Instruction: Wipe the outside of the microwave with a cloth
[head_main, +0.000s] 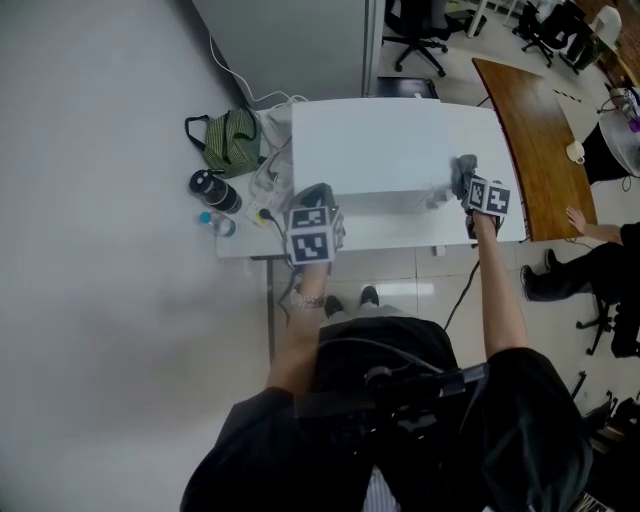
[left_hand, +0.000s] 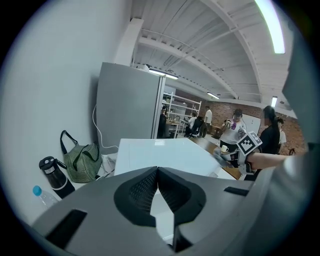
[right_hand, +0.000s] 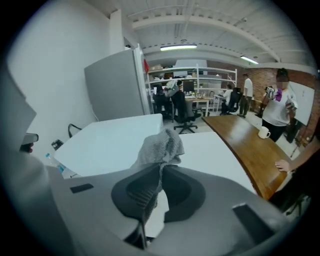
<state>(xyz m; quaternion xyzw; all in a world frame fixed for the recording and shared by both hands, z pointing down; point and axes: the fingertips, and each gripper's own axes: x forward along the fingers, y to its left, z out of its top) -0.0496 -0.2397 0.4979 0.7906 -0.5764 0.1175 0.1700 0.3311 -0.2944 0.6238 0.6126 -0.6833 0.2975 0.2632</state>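
— Our right claw (right_hand: 160, 170) is clenched on the cloth (right_hand: 161, 144), isn't it?

— Yes. In the right gripper view we see the grey, nubbly cloth pinched between its jaws. It is bunched up and stands above them, in front of the white microwave (right_hand: 107, 142).

— And our left claw (left_hand: 157, 172)?

— Clenched on nothing. Its jaws meet at the tips, with the microwave's plain white top beyond them at centre frame.

— What does the head view give us that those two don't?

— Both claws at once, at the microwave's near edge, one toward each corner. There the cloth is only a small grey smudge just left of the right claw, so we cannot tell whether it touches the microwave. We also see the worktop (head_main: 400, 236) and, at the microwave's left, a green striped bag (head_main: 230, 142), a black bottle (head_main: 215, 190) and a blue-capped bottle (head_main: 216, 223).

— And further out?

— At the right of the right gripper view, a white mug (right_hand: 263, 132) stands on a wooden table (right_hand: 245, 145).
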